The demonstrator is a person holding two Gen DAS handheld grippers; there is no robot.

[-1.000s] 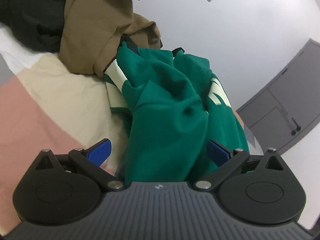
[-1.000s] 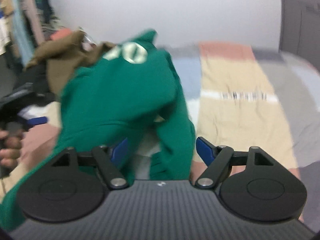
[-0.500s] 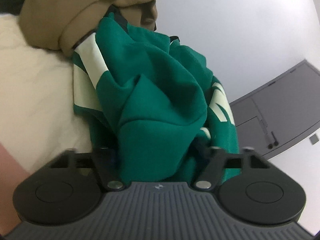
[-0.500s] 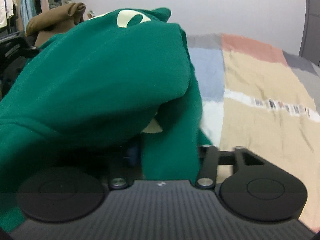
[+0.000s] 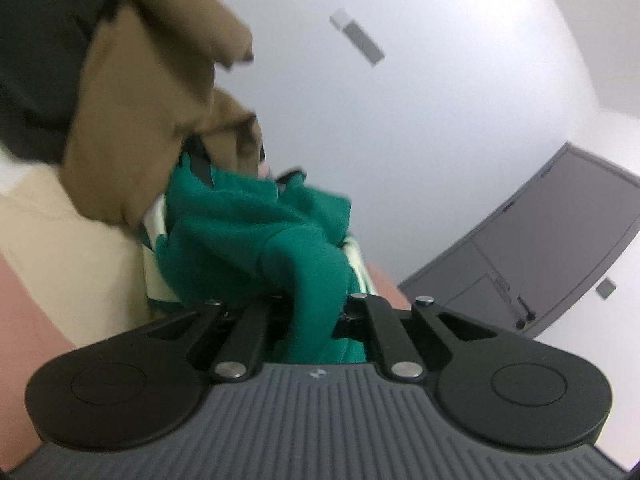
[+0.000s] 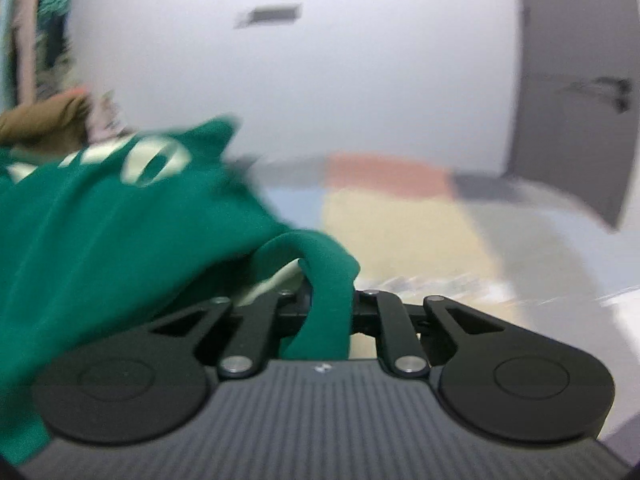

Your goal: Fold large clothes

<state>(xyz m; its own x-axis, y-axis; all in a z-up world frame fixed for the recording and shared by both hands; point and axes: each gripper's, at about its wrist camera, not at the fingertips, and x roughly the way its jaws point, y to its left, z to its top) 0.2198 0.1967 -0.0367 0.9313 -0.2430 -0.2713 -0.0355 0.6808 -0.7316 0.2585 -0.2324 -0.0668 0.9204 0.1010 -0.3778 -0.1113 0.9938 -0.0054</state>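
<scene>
A green sweatshirt (image 5: 256, 236) with pale lettering lies bunched on the bed. My left gripper (image 5: 312, 312) is shut on a fold of it; the fabric runs up between the arms and hides the fingertips. In the right wrist view the same green sweatshirt (image 6: 120, 216) spreads to the left, its pale letters showing. My right gripper (image 6: 328, 304) is shut on a rolled edge of it, and the cloth covers the pads. Both views are blurred by motion.
A brown garment (image 5: 152, 120) and a black one (image 5: 36, 52) are piled behind the sweatshirt at the left. The bed cover (image 6: 392, 216) has beige, pink, blue and grey patches. A grey door (image 5: 552, 248) stands in the white wall. Hanging clothes (image 6: 36, 32) show at far left.
Both grippers went from open around the green fabric to shut on it. The left one has pulled back and lifted, stretching the fold. The right view has swung and dropped.
</scene>
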